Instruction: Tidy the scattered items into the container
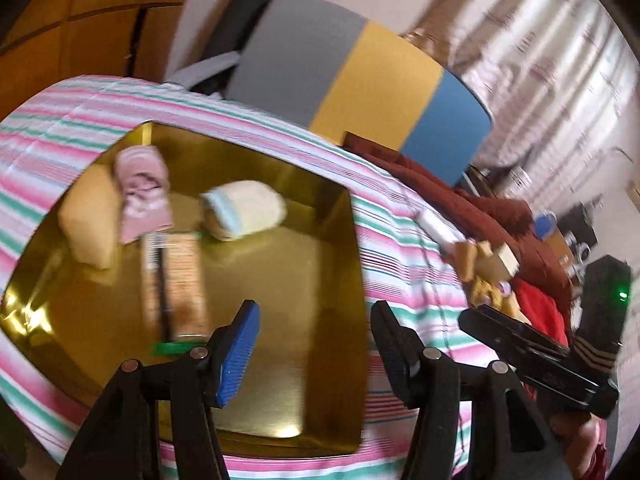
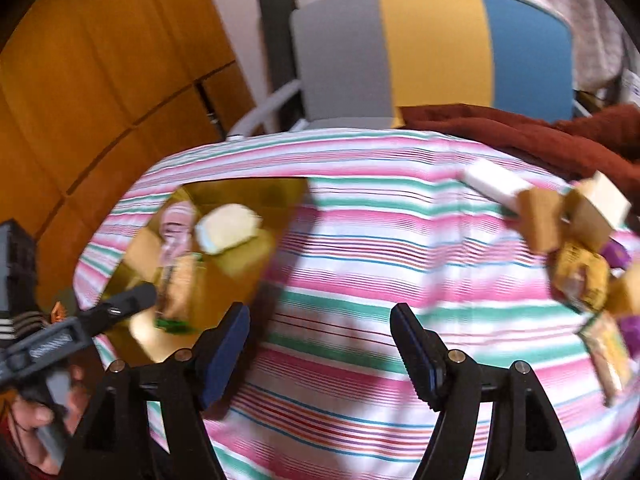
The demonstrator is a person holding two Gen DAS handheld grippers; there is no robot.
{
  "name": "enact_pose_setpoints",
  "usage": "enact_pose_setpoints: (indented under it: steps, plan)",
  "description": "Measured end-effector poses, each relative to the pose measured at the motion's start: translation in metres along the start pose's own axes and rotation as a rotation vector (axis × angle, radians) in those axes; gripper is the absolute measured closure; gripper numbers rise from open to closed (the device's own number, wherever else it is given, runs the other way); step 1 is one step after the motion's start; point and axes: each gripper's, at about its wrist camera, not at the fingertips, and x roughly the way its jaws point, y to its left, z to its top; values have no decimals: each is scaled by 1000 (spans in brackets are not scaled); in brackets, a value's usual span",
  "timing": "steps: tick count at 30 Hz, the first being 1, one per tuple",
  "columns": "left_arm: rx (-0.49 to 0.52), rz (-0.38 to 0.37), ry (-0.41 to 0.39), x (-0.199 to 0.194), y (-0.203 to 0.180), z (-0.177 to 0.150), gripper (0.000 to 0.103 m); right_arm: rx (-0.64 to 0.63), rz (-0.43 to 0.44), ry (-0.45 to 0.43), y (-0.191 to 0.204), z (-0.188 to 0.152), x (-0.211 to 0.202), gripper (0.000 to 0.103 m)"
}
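Note:
A gold container [image 1: 288,276] sits on the striped cloth and holds a pink packet [image 1: 142,196], a white roll [image 1: 244,214], a tan packet [image 1: 90,224] and a long cracker pack [image 1: 176,280]. My left gripper [image 1: 316,340] hangs open over the container's right side with nothing between its fingers. To the right lies a pile of scattered items [image 2: 580,248]: a white bar [image 2: 496,184], tan blocks [image 2: 540,220] and yellow packets [image 2: 580,276]. My right gripper [image 2: 320,332] stands open and empty above the bare cloth, between the container [image 2: 248,188] and the pile. Each gripper shows in the other's view, the left gripper [image 2: 144,294] held by a hand.
A chair with a grey, yellow and blue back [image 2: 432,48] stands behind the table. A dark red cloth [image 2: 520,132] is heaped at the far right. Wooden cupboard doors [image 2: 100,80] fill the left, and a pale curtain [image 1: 540,60] hangs at the right.

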Motion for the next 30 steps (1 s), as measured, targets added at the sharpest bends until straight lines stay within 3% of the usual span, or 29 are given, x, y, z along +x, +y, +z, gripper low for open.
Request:
enact_pose_setpoints:
  steps: [4, 8, 11, 13, 18, 24, 27, 30]
  plan:
    - [79, -25, 29, 10, -32, -1, 44, 54, -68, 6, -38, -5, -7, 28]
    - [123, -59, 65, 21, -56, -6, 39, 121, -161, 7, -82, -7, -15, 21]
    - [149, -77, 91, 28, -71, -12, 37, 159, -267, 19, -119, -8, -18, 19]
    - [162, -87, 105, 32, -80, -17, 37, 218, -346, 36, -153, -10, -18, 19]
    - [189, -99, 134, 38, -92, -26, 37, 346, -451, 111, -227, -21, -13, 19]
    - [190, -93, 165, 48, -97, -36, 37, 501, -376, 151, -269, -41, -8, 18]
    - [181, -91, 177, 51, -97, -39, 37, 524, -200, 122, -264, -42, -5, 17]
    - [183, -87, 179, 54, -99, -41, 37, 499, 73, 90, -248, -36, 0, 17]
